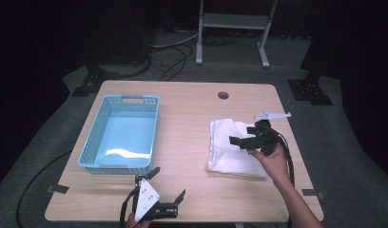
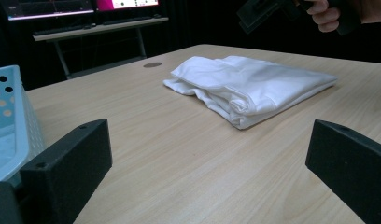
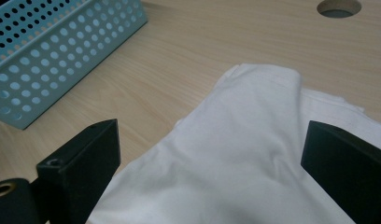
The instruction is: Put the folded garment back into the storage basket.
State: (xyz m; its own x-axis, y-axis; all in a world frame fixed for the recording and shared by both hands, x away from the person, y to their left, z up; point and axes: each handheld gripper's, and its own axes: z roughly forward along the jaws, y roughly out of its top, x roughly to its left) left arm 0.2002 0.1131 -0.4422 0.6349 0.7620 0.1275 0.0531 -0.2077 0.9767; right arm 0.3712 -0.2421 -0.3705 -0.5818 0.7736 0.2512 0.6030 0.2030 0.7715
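A folded white cloth [image 1: 230, 151] lies on the right half of the wooden table [image 1: 192, 118]. My right gripper [image 1: 242, 135] hovers open just above the cloth's far right part. In the right gripper view its jaws stand wide apart over the cloth [image 3: 258, 107], holding nothing. My left gripper [image 1: 169, 183] is open near the table's front edge, left of the cloth and in front of the basket. The left gripper view looks across bare wood to the cloth [image 2: 249, 84], and my left gripper [image 2: 209, 140] is empty.
An empty light-blue perforated basket [image 1: 121, 133] stands on the table's left half; its wall [image 2: 11, 116] is close beside my left jaw. A cable hole [image 1: 223, 95] sits near the far edge. Bare wood lies between basket and cloth. A metal stand [image 1: 232, 21] is behind the table.
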